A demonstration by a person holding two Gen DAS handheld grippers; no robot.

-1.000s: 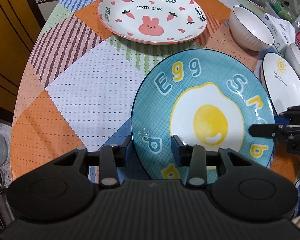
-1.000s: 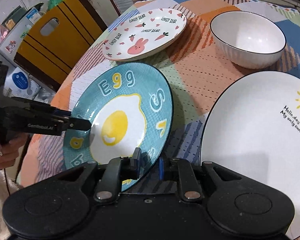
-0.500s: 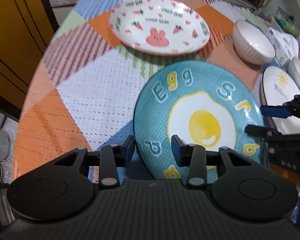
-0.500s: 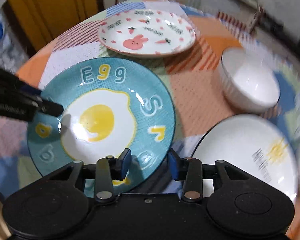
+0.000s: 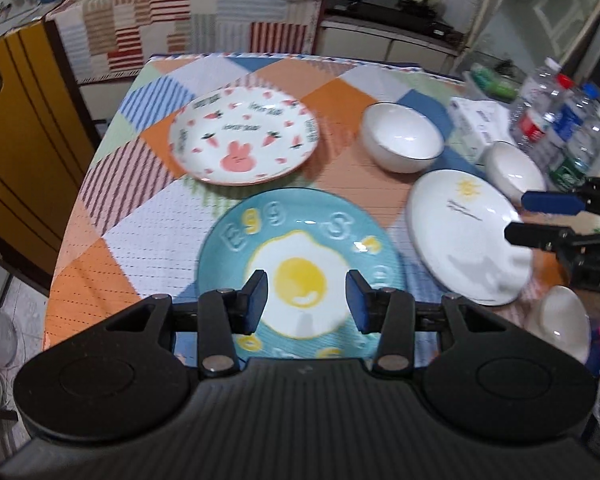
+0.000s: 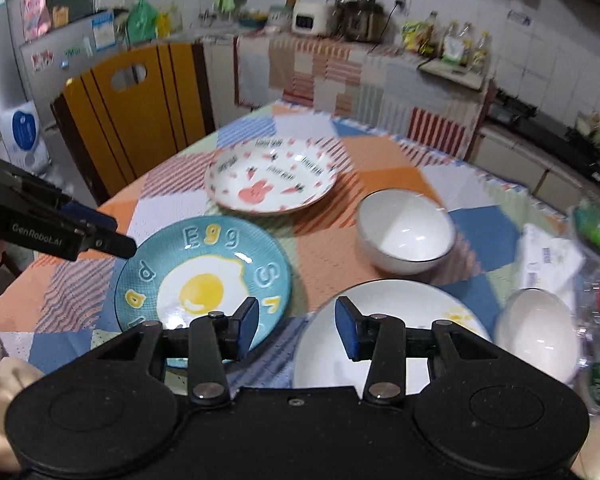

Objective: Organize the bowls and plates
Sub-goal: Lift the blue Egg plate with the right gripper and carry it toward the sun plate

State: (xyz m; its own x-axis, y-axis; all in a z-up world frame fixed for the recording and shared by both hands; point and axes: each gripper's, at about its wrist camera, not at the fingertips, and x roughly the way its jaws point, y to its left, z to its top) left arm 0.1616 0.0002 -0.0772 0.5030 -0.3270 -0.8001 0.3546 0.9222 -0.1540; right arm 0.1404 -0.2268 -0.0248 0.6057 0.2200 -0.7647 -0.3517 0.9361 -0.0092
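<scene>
Left wrist view: left tool (image 5: 307,300) gaping wide, gripping nothing, above egg plate (image 5: 300,248) lying flat on desk (image 5: 148,240), centre frame, "Egg" lettering toward upper left

Right wrist view: right tool (image 6: 296,328) spread wide, empty; egg plate (image 6: 204,276) lower left, sun plate (image 6: 384,320) lower right

The egg plate (image 5: 300,264) is teal with a fine grid, a white fried egg with a yellow yolk, and letters in pale blue and yellow. The rabbit plate (image 5: 244,136) is white with a pink rabbit, red carrots and hearts. The sun plate (image 5: 466,232) is white with a small yellow sun. The bowl (image 5: 402,136) is white with a dark rim. The tablecloth (image 5: 148,216) is patchwork: orange, blue, white, green and red-striped squares. The chair (image 6: 136,116) is yellow with dark stripes.
</scene>
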